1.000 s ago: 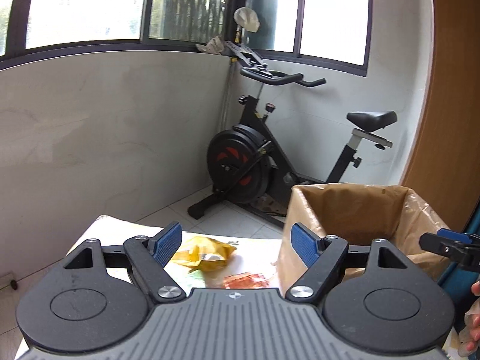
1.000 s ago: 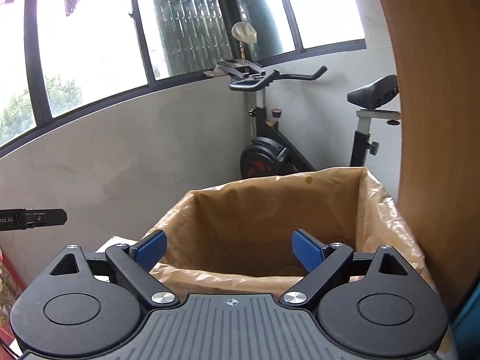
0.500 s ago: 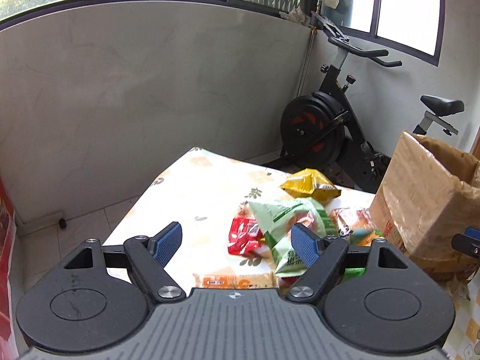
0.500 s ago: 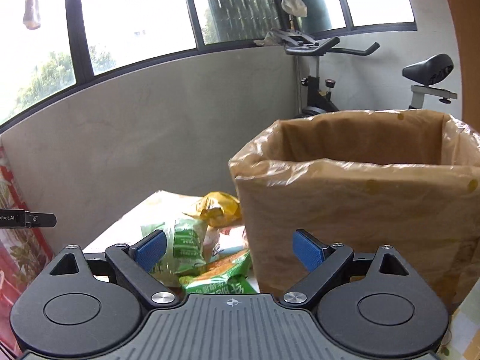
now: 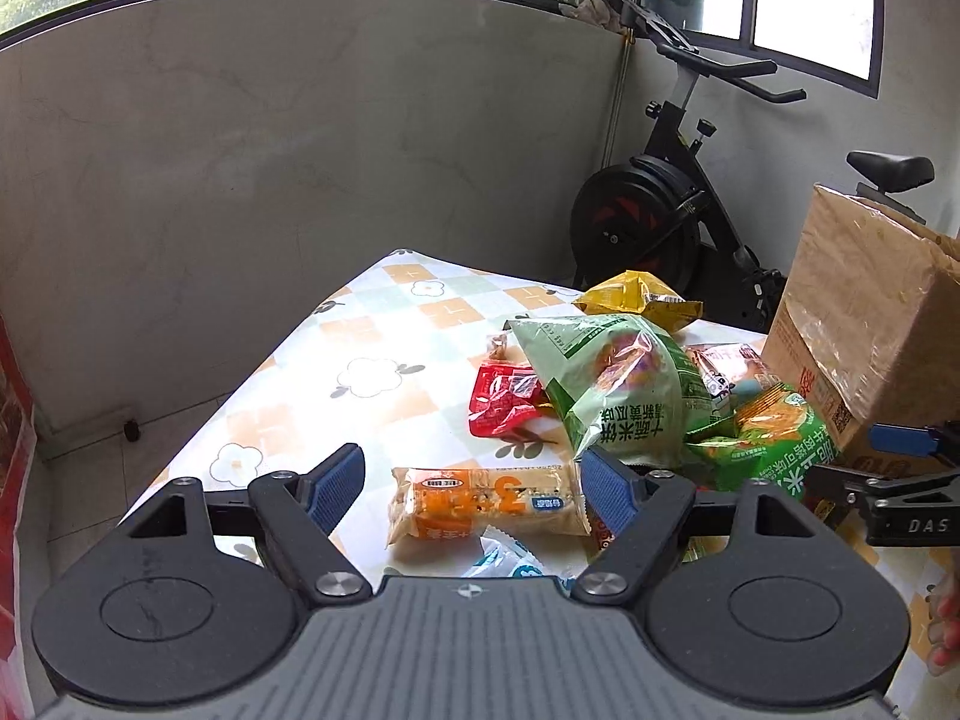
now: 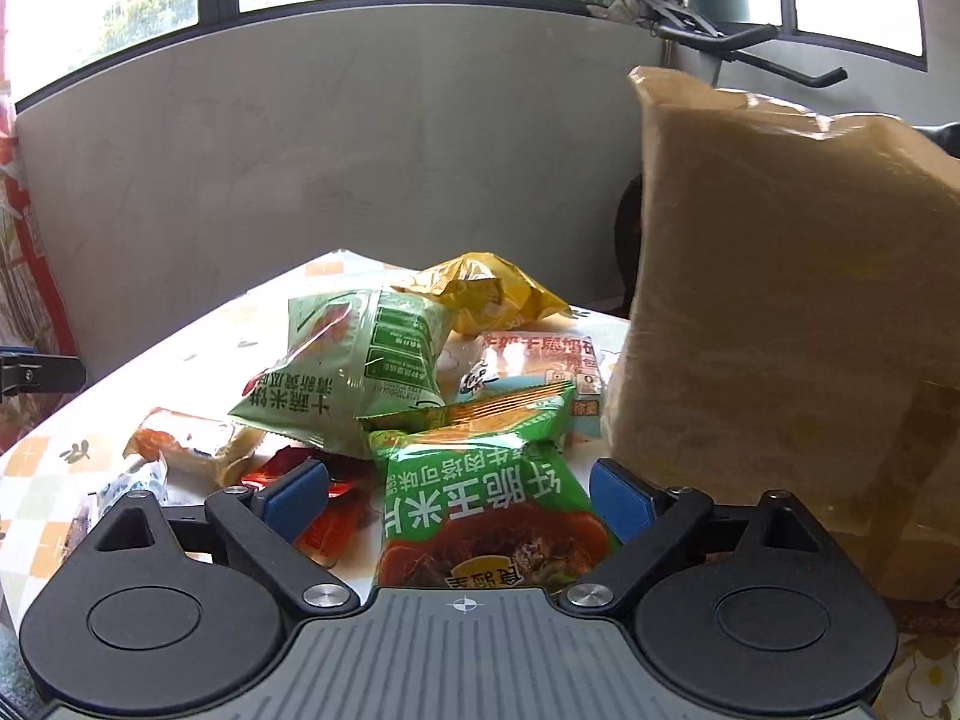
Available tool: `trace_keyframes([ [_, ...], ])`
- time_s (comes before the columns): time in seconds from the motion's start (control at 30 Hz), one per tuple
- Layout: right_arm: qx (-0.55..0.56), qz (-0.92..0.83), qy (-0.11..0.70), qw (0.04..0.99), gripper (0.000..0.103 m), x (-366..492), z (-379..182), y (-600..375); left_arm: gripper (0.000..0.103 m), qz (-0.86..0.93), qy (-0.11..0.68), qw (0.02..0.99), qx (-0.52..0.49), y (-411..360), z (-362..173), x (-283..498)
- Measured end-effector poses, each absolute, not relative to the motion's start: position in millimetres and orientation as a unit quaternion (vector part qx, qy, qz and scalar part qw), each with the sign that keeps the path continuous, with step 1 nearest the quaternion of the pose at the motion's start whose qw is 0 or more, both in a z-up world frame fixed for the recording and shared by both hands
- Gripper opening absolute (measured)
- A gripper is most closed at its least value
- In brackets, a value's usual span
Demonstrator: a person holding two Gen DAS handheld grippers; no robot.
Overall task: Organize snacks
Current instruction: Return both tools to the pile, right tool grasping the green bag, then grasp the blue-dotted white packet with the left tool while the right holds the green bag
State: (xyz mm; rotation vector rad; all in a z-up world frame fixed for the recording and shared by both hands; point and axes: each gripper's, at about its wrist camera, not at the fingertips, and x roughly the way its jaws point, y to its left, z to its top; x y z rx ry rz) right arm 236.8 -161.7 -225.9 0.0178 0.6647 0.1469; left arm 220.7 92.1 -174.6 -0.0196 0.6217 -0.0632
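Left hand-held gripper (image 5: 474,486): spread wide, nothing pinched; the blue pads are seen on either side of the orange biscuit pack (image 5: 487,504), which lies flat on the table below and between them, not touched.
Right hand-held gripper (image 6: 459,501): spread wide, nothing pinched; the bright green chip bag (image 6: 480,504) is seen between the pads, lying on the table under them; contact cannot be told.
Snack pile: a pale green bag (image 5: 612,384) is propped on the heap at the middle; a red packet (image 5: 501,402) lies just to its left in the left wrist view; a yellow bag (image 5: 639,300) lies at the far side; a pink-and-white pack (image 6: 534,369) is wedged between the heap and the box.
Cardboard box (image 6: 780,300): stands upright on the table at the right of the pile, lined with brown plastic, just beside the right hand-held gripper's right finger.
Table (image 5: 372,360): covered with a checked cloth printed with flowers, its left half bare.
Room: a grey wall under a band of windows; an exercise bike (image 5: 672,204) stands in the corner behind the table.
Pose: both hand-held grippers are tilted downward toward the table; fingertips of a hand (image 5: 945,630) are seen at the right edge of the left wrist view.
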Motion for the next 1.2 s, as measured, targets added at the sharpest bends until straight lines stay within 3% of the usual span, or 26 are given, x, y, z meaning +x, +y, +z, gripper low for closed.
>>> trace_keyframes([
  [0.53, -0.085, 0.003, 0.364, 0.927, 0.097, 277, -268, -130, 0.081, -0.016, 0.342, 0.939, -0.036, 116, -205, 217],
  [0.8, -0.092, 0.007, 0.365, 0.926, 0.077, 261, -264, -128, 0.081, -0.026, 0.355, 0.934, -0.040, 114, -220, 211],
  [1.2, -0.048, 0.023, 0.379, 0.924, 0.075, 214, -251, -129, 0.081, -0.053, 0.371, 0.927, 0.005, 99, -246, 222],
])
